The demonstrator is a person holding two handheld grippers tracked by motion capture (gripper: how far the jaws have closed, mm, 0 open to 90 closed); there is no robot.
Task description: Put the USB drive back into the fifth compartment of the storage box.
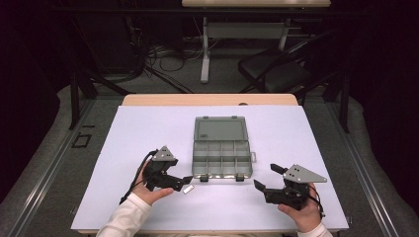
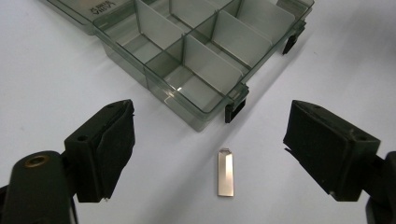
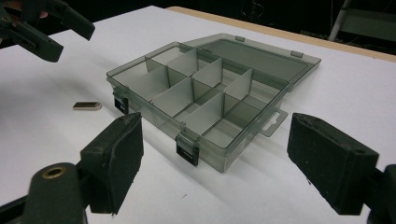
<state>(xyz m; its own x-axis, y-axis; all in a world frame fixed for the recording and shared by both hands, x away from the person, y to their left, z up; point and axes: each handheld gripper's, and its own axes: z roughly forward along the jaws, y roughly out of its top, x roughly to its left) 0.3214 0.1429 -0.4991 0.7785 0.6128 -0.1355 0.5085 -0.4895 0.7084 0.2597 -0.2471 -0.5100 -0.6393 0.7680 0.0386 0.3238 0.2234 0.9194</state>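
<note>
From the high view, a person sits at a white table (image 1: 148, 128), forearms coming in from the near edge. A smoky clear compartment box (image 1: 222, 159) lies open in the middle, its lid (image 1: 220, 129) folded flat away from the person. The left hand-held gripper (image 1: 188, 179) points toward the box's near left corner, and a small metal clip (image 1: 187, 189) lies on the table just beside its tips. The right hand-held gripper (image 1: 267, 178) hovers near the box's right front corner, jaws spread wide and empty. In the left gripper view, the two black pads (image 2: 116, 140) stand well apart, with the metal clip (image 2: 225, 172) lying flat between and ahead of them, untouched, just short of the box's latch (image 2: 235, 108). In the right gripper view, the jaws gape wide with nothing held, framing the compartment box (image 3: 196, 102), whose compartments look empty; the metal clip (image 3: 87, 106) sits on the table beside the box's left end. By my judgement the work has hardly begun: the clip is still to be picked up and, likely, placed in a compartment.
</note>
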